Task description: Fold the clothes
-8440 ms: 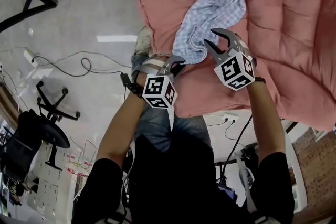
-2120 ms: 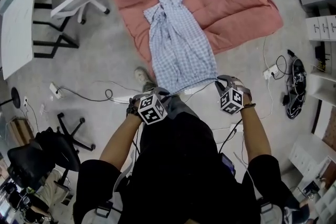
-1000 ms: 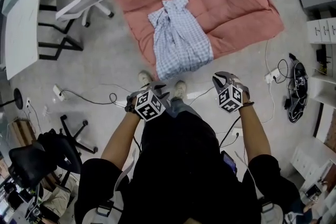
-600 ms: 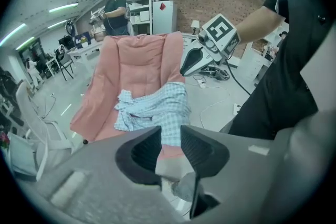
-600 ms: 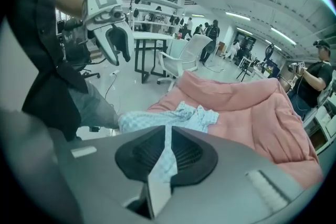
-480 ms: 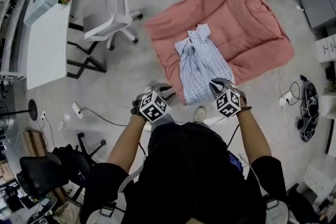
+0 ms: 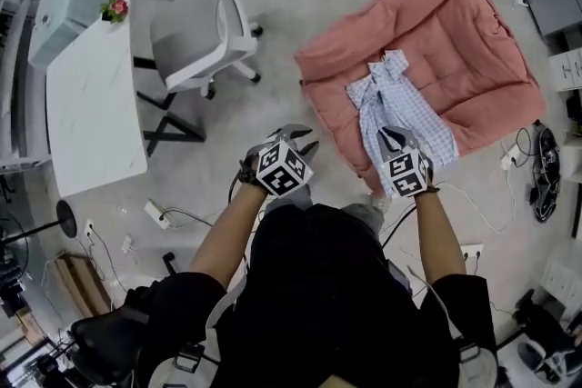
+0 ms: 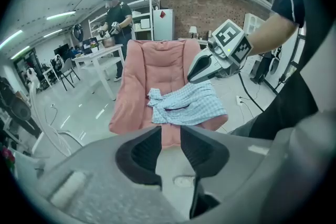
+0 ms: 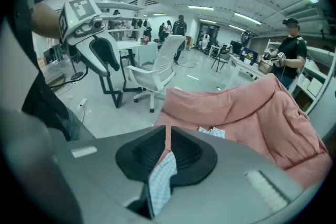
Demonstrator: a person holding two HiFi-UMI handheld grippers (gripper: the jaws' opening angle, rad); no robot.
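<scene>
Grey floor [image 7: 273, 32], pink quilt [image 7: 473, 41]: shirt [image 7: 400, 109] pinched at one corner only.
Spread flat on the quilt, likely as a clean bed for folding, the shirt lies ahead of both tools. The right gripper [image 7: 392, 140] is clamped on its near hem. The left gripper [image 7: 300, 139], beside it over bare floor, holds nothing, its jaws slightly apart after just narrowing. Both forearms reach forward, tools tilted down.

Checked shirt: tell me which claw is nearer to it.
Right. The right claw is shut on an edge of the checked shirt; the left claw hangs off to its side over bare floor, jaws apart after closing a little, gripping nothing.
</scene>
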